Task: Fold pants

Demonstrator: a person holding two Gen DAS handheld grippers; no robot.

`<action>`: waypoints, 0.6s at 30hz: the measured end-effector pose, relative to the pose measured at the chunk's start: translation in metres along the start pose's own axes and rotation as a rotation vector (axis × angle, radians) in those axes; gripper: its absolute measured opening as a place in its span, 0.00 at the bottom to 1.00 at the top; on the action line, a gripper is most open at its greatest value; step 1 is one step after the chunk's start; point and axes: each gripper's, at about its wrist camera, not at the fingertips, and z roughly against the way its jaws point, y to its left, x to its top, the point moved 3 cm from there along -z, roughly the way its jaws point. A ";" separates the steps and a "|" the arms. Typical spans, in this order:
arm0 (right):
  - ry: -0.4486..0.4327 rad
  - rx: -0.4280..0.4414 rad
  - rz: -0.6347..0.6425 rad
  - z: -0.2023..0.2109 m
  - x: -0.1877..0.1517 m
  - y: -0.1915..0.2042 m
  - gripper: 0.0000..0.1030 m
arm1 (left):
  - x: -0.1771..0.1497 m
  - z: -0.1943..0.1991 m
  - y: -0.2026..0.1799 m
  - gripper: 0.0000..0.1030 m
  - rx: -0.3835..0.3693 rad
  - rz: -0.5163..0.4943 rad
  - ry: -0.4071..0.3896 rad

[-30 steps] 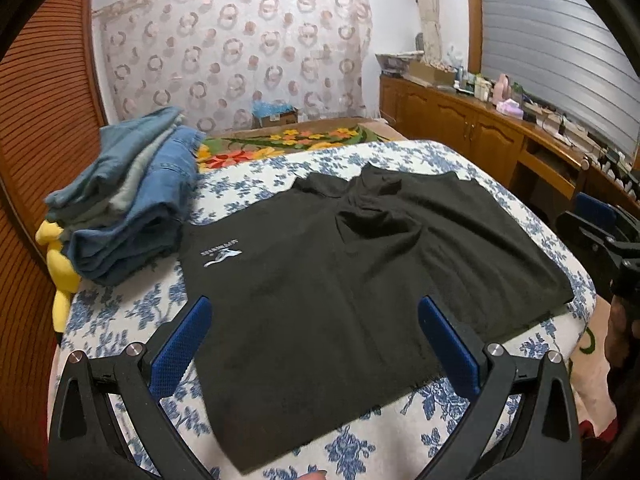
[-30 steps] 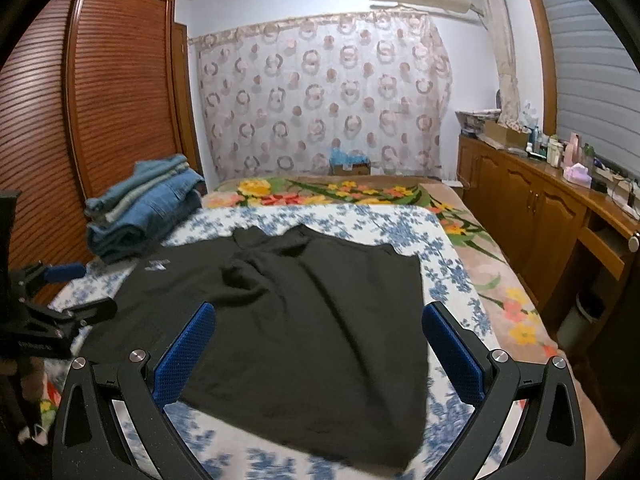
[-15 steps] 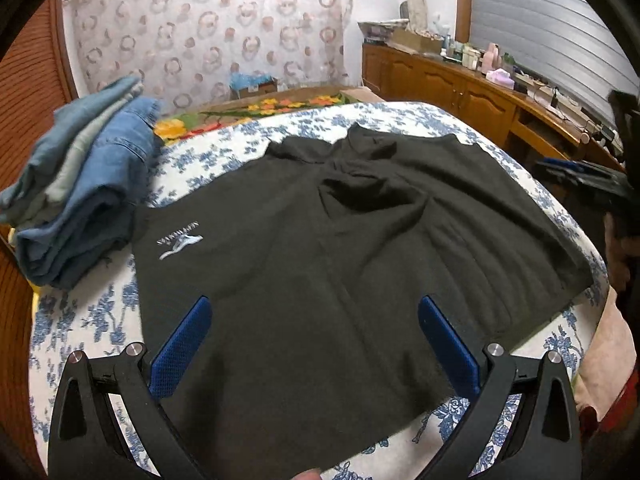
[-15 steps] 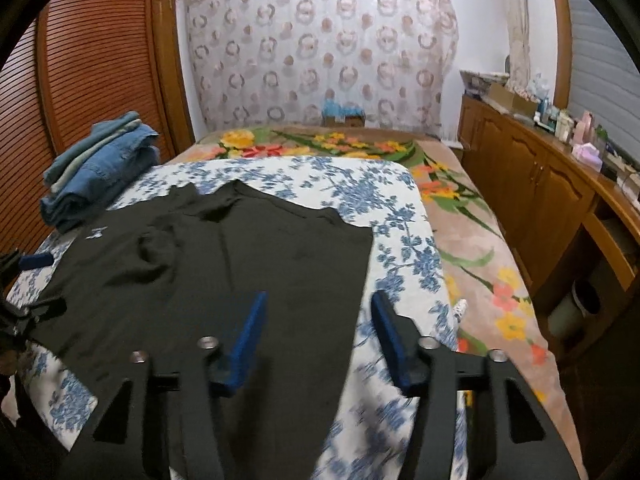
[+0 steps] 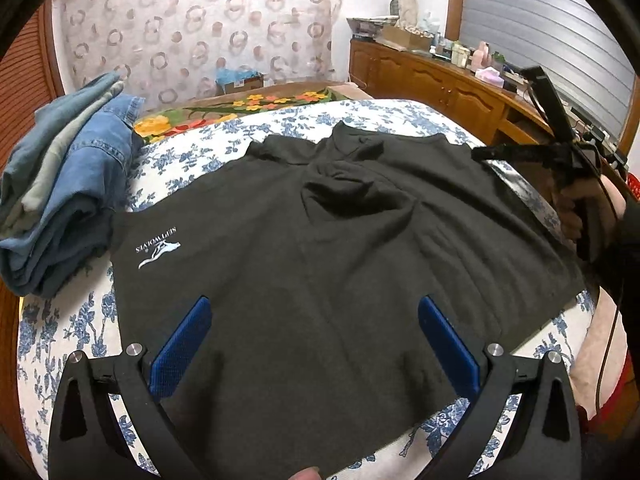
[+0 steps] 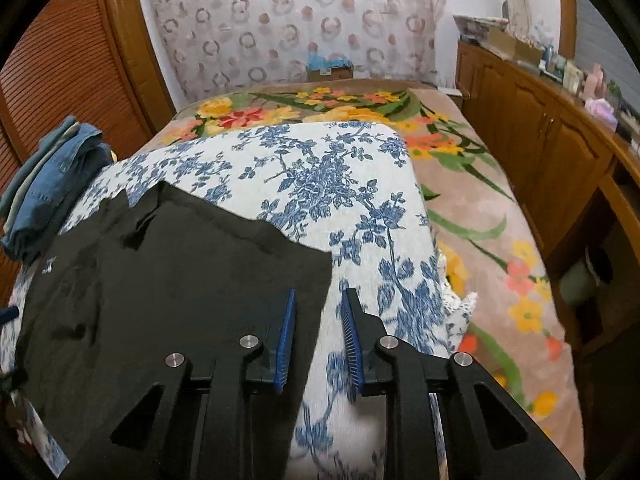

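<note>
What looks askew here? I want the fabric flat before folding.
The black pants lie spread on the floral bedspread, but a bunched ridge puckers up near the far edge, off-center. The rest lies fairly smooth. Beside them, the denim stack slumps unevenly.

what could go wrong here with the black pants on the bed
The right gripper has narrowed its jaws right at the pants' side edge, with nothing between them; closing here may pinch only the bedspread or miss the hem. The rumpled bump near the pants' middle could get folded in as a crease. The left gripper hangs wide open over mid-fabric, not at an edge, so a two-handed lift might go lopsided.
</note>
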 end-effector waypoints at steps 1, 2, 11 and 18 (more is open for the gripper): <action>0.002 0.003 -0.002 -0.001 0.002 0.001 0.24 | -0.001 -0.002 0.001 1.00 0.002 0.000 0.007; -0.001 0.002 0.003 0.000 0.004 0.003 0.24 | -0.002 -0.004 0.001 1.00 0.003 0.000 0.015; -0.006 0.014 0.049 0.012 -0.001 0.006 0.03 | -0.011 -0.024 0.002 1.00 0.002 0.002 0.087; -0.047 -0.071 -0.015 0.026 -0.002 -0.027 0.03 | -0.013 -0.028 0.001 1.00 0.007 -0.014 0.090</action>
